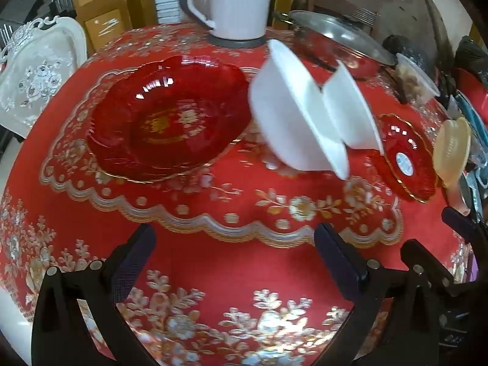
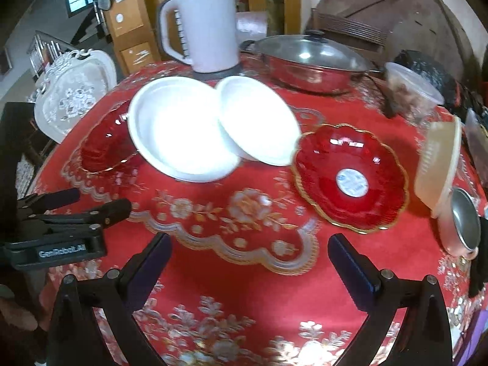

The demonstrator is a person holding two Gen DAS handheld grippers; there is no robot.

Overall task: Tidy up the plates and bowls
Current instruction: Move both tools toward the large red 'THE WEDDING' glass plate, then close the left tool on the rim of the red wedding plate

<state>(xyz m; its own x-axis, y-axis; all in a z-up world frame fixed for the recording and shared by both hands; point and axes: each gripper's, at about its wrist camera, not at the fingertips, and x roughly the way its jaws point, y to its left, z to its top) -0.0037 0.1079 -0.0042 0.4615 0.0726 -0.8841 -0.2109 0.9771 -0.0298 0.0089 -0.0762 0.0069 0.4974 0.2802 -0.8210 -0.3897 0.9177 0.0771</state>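
Two white bowls stand side by side mid-table, the wider bowl (image 2: 180, 131) (image 1: 292, 116) on the left and the smaller bowl (image 2: 259, 119) (image 1: 350, 109) against its right rim. A large red glass plate (image 1: 170, 119) (image 2: 103, 146) lies to their left, partly hidden behind the wider bowl in the right wrist view. To their right sits a small red gold-rimmed plate (image 2: 350, 177) (image 1: 405, 158) with a round sticker. My left gripper (image 1: 236, 259) (image 2: 102, 199) is open and empty, short of the dishes. My right gripper (image 2: 250, 259) (image 1: 436, 238) is also open and empty, near the front edge.
A white kettle (image 2: 204, 27) and a steel pot with a glass lid (image 2: 308, 58) stand at the back of the red floral tablecloth (image 2: 244, 289). At the right edge are a plastic tub (image 2: 411, 88), a cream ribbed bowl (image 2: 436, 164) and a small metal pan (image 2: 463, 222). A white chair (image 2: 70, 94) stands left.
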